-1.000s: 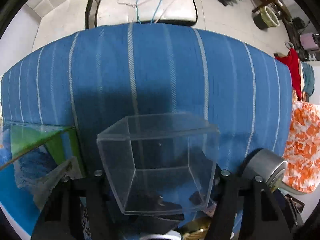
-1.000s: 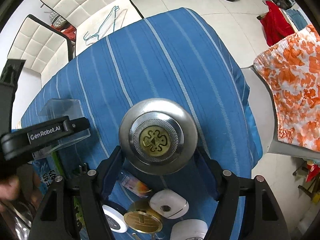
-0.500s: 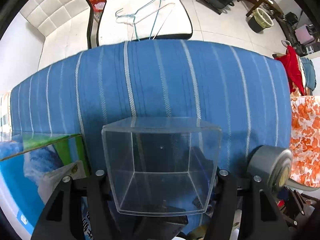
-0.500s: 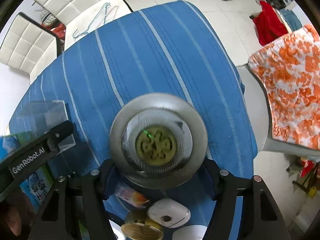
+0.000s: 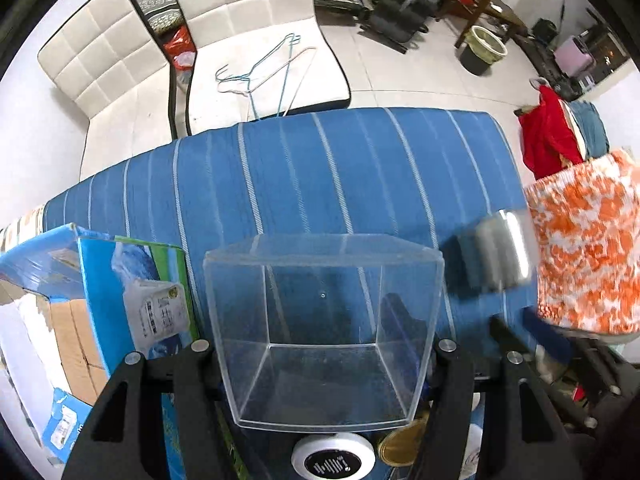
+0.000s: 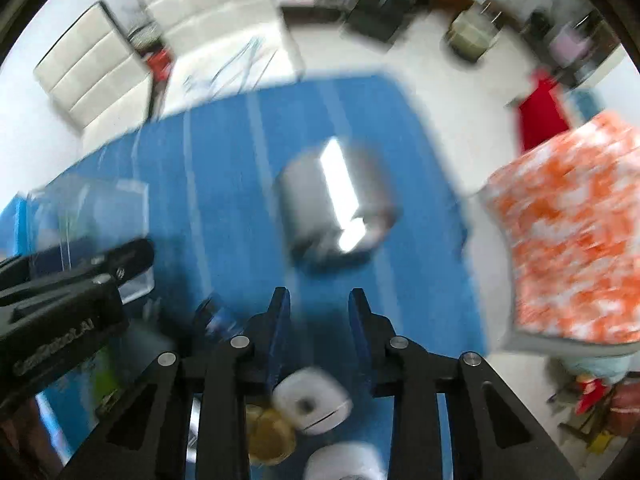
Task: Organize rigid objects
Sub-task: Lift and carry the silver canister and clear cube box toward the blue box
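Note:
My left gripper (image 5: 320,354) is shut on a clear plastic box (image 5: 324,336) and holds it above the blue striped tablecloth (image 5: 304,184). A round silver tin (image 6: 338,204) stands on the cloth ahead of my right gripper (image 6: 318,300), apart from the fingers; the view is blurred. The right jaws stand a small gap apart with nothing between them. The tin also shows blurred in the left wrist view (image 5: 492,254), right of the box. The left gripper and box show at the left in the right wrist view (image 6: 92,224).
A blue and green carton (image 5: 132,292) lies at the table's left. Small white round cases (image 6: 312,400), a gold tin (image 6: 270,438) and a white-rimmed disc (image 5: 334,458) lie near the front edge. An orange patterned cloth (image 5: 588,252) hangs on the right. White chairs (image 5: 248,44) stand behind.
My right gripper has let go of the silver tin, which now stands on the cloth, and has pulled back with its jaws narrowed. The left gripper has risen and tilted with the box.

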